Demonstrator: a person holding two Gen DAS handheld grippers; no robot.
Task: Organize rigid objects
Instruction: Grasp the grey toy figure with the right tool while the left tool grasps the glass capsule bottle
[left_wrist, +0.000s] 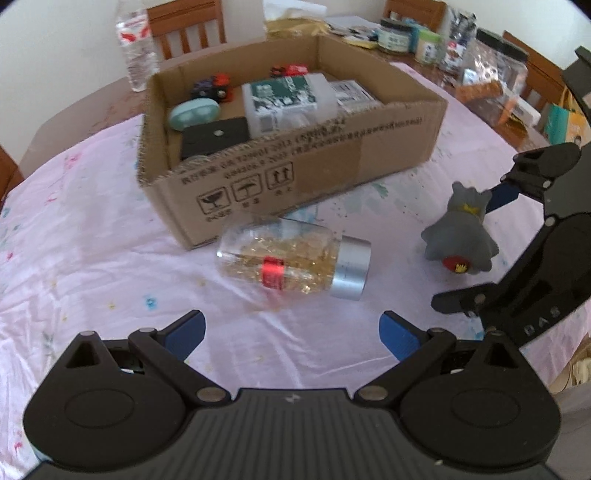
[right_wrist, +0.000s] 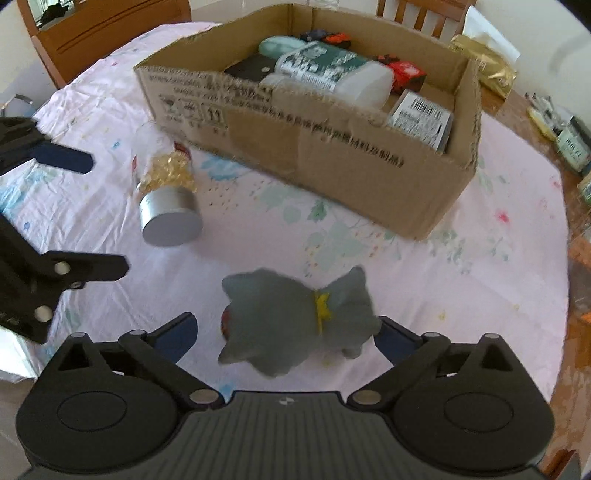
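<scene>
A cardboard box (left_wrist: 332, 158) (right_wrist: 332, 155) on the table holds several items: a white bottle with a green label (left_wrist: 284, 98), a mint case, a black pouch, toy cars and a barcode box. A clear jar of gold capsules with a silver lid (left_wrist: 295, 266) (right_wrist: 166, 188) lies on its side in front of the box. My left gripper (left_wrist: 291, 332) is open just short of the jar. A grey cat figurine (left_wrist: 460, 236) (right_wrist: 295, 321) stands between the open fingers of my right gripper (right_wrist: 284, 336), which also shows in the left wrist view (left_wrist: 476, 240).
A pink floral cloth (left_wrist: 110, 240) covers the table. A water bottle (left_wrist: 135, 48) stands behind the box's left. Jars and packets (left_wrist: 491, 74) crowd the back right. Wooden chairs stand behind the table. A gold bag (right_wrist: 487, 62) lies beyond the box.
</scene>
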